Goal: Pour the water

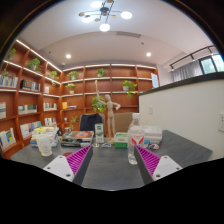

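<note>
My gripper (112,160) is open and holds nothing. Its two magenta pads stand wide apart, low over a grey table (105,170). A small clear bottle (132,150) stands upright on the table just ahead of the right finger's tip, slightly inside it. A pale, cup-like container (45,143) stands on the table well to the left, beyond the left finger (76,160). I cannot tell whether either vessel holds water.
Boxes and books (118,139) lie along the table's far end, with a red-covered one (80,138) at the left. A person (89,124) appears to sit beyond the table. Wooden shelves with plants (100,102) line the back wall.
</note>
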### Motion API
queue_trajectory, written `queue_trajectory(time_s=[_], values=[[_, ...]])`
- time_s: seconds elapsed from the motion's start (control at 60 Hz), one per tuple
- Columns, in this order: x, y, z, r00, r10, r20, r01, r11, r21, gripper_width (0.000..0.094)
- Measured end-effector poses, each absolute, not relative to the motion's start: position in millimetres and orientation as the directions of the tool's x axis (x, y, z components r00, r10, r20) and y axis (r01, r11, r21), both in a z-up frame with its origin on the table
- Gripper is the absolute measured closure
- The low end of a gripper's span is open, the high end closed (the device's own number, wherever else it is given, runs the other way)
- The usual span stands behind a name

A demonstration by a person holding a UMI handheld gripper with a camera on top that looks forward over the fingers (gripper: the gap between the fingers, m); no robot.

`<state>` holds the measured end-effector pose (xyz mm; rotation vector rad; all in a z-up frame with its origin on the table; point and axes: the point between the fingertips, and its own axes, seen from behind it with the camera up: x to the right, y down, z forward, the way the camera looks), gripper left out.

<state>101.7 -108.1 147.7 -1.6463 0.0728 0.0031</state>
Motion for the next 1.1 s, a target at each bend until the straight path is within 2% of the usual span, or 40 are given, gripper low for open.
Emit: queue_trajectory(time_s=[0.017,0.033,0.05,0.117,0.217,0.233,0.25,0.283,0.3,0.317,0.367,0.4,0.417,0.433,0.5,0.567,0.617,0.633,0.65,0.7,0.717,0.817,0.833,0.883,0.9,1.1], values=[[112,-118,163,0.998,-0.054,-0.036,-0.041,-0.081,-0.996,0.0052],[108,-104,148,0.997,-0.062,-0.039,-0.044,-0.077,-0.996,0.0050],[117,-113,163,0.997,-0.066,-0.032,-0.037,-0.086,-0.996,0.0052],[129,-98,161,0.995,-0.098,-0.032,-0.041,-0.092,-0.995,0.0053],[154,-70,154,0.992,-0.121,-0.033,-0.043,-0.084,-0.996,0.0050],[151,-56,142,0.992,-0.117,-0.037,-0.046,-0.076,-0.996,0.0051],[157,-60,152,0.993,-0.114,-0.033,-0.042,-0.080,-0.996,0.0050],[162,-50,146,0.993,-0.114,-0.029,-0.039,-0.086,-0.996,0.0052],[160,-36,132,0.993,-0.114,-0.029,-0.039,-0.085,-0.996,0.0050],[165,-40,141,0.993,-0.114,-0.021,-0.031,-0.094,-0.995,0.0051],[170,-26,133,0.994,-0.108,0.003,-0.008,-0.103,-0.995,0.0052],[176,-16,126,0.994,-0.110,0.020,0.007,-0.116,-0.993,0.0051],[174,-2,111,0.994,-0.111,0.022,0.009,-0.116,-0.993,0.0051],[181,-7,120,0.993,-0.112,0.031,0.016,-0.126,-0.992,0.0052],[190,8,114,0.993,-0.108,0.044,0.030,-0.134,-0.991,0.0067],[197,21,111,0.994,-0.100,0.051,0.037,-0.129,-0.991,0.0149],[203,32,113,0.994,-0.092,0.057,0.046,-0.119,-0.992,0.0279],[199,44,103,0.995,-0.084,0.054,0.045,-0.111,-0.993,0.0322],[205,38,116,0.996,-0.075,0.056,0.047,-0.111,-0.993,0.0376],[224,60,116,0.997,-0.058,0.043,0.037,-0.106,-0.994,0.0414],[222,73,106,0.998,-0.052,0.035,0.030,-0.100,-0.995,0.0433],[228,76,105,0.998,-0.061,0.026,0.019,-0.111,-0.994,0.0526],[227,75,105,0.998,-0.061,0.033,0.026,-0.112,-0.993,0.0567],[224,74,105,0.996,-0.059,0.065,0.058,-0.116,-0.992,0.0571],[223,74,106,0.995,-0.059,0.078,0.071,-0.116,-0.991,0.0600],[194,70,122,0.943,-0.066,0.327,0.315,-0.148,-0.938,0.0598]])
